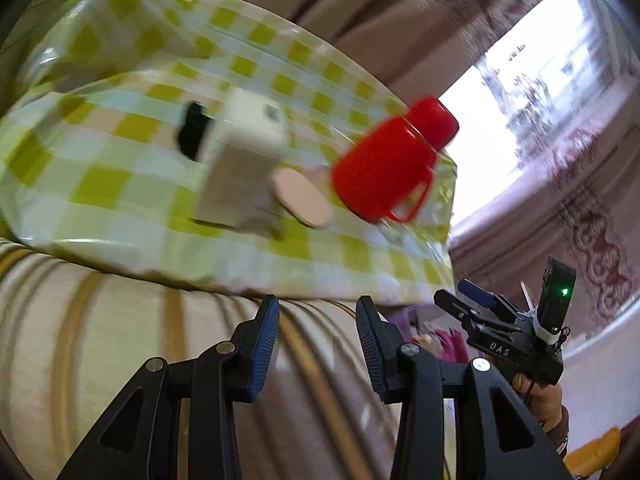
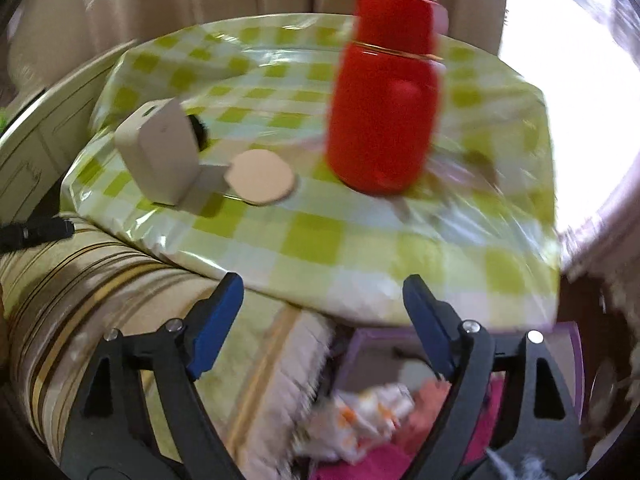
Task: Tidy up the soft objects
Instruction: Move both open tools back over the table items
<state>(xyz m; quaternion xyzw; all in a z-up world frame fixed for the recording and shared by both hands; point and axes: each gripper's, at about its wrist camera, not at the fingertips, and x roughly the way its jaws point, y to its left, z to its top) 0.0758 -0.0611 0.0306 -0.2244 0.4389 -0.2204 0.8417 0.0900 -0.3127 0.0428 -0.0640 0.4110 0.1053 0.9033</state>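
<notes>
Soft things lie in a purple bin point(image 2: 368, 344) low in the right wrist view: a white cloth with orange marks point(image 2: 360, 412), a pink one point(image 2: 424, 396) and magenta fabric point(image 2: 360, 470), all blurred. My right gripper point(image 2: 324, 308) hangs above the bin, jaws wide apart with nothing between them. In the left wrist view my left gripper point(image 1: 318, 332) stands partly open and empty over a striped cushion point(image 1: 120, 340). A person's hand holds the right gripper point(image 1: 464, 300) to its right, with a scrap of magenta fabric point(image 1: 448, 344) below it.
A table with a green checked cloth point(image 2: 320, 240) stands just beyond both grippers. On it are a red flask point(image 2: 384, 104), a white box point(image 2: 160, 152) and a round beige disc point(image 2: 260, 176). Curtains hang behind; a bright window lies to the right.
</notes>
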